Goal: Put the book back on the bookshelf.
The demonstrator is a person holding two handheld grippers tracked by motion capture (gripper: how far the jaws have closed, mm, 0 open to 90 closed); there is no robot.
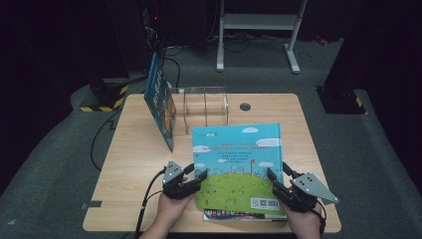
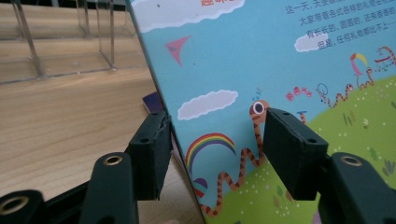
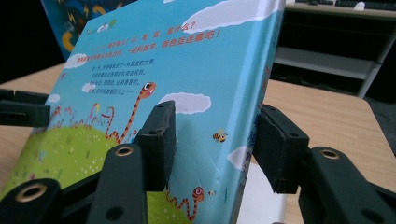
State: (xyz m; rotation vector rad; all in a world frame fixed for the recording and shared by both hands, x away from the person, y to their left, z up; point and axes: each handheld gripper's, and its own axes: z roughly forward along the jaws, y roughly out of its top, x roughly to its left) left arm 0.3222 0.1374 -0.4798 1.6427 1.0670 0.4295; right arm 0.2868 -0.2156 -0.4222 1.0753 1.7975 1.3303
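A blue picture book [image 1: 239,159] with clouds, a green hill and an orange snake on its cover is tilted up over the table's near edge. My left gripper [image 1: 196,174] holds its left edge; in the left gripper view, the gripper [image 2: 215,135] has one pad behind the book [image 2: 280,60] and one on the cover. My right gripper [image 1: 279,170] clamps the book's right side. In the right gripper view, the gripper [image 3: 215,130] straddles the book [image 3: 187,60] at its spine, one pad on the cover. A second book [image 1: 229,215] lies flat under it.
A clear acrylic rack [image 1: 204,107] with upright dividers stands at the back of the wooden table [image 1: 139,164]. Another blue book [image 1: 160,99] leans upright at the rack's left side. A cable hole [image 1: 245,106] sits to the rack's right. A white stand [image 1: 259,22] is beyond the table.
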